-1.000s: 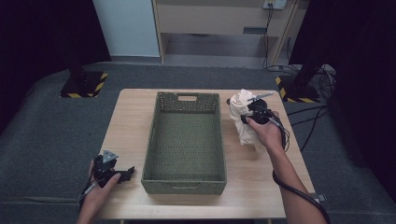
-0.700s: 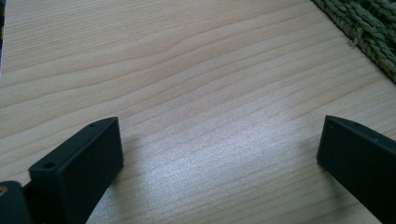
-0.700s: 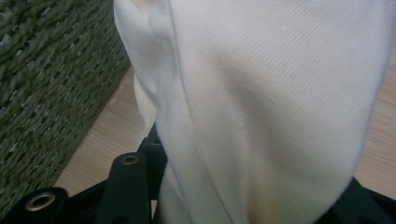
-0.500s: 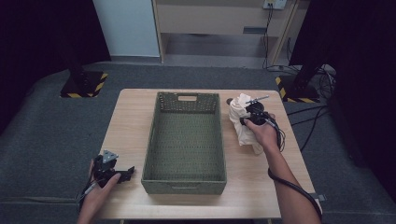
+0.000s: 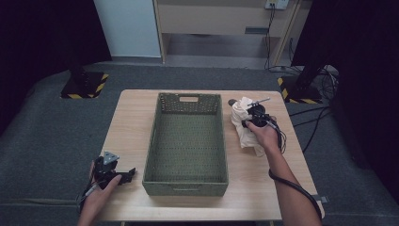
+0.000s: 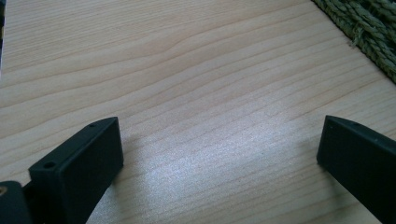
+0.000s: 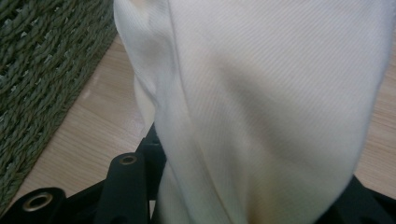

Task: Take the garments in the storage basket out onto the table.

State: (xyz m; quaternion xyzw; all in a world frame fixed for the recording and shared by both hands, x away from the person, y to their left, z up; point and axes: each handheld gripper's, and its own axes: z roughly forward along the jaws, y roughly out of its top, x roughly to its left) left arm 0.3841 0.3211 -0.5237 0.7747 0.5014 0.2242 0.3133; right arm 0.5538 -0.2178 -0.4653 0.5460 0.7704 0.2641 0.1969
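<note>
Over the last second the cream-white crumpled cloth is shifting a little toward the left, closer to the right wall of the olive-green woven rectangular basket, and its top is bunching higher under the right gripper. I judge this to mean that the lift is under way and the cloth is on its way into the basket, though its lower part is still trailing on the surface beside the basket's right wall, toward the far right corner.

Going left to right: the left gripper is sitting near the front left corner of the pale wooden surface, held low by the person's left hand, unchanged from a second ago. Its fingers are spread wide over bare wood, gripping nothing, with the basket's edge just off to one side.

The basket is lying empty along the middle of the surface.

The right gripper is held from behind by the right hand, the forearm reaching in from the front right corner. Its fingers are pinching the cloth, whose folds are draping over them.
</note>
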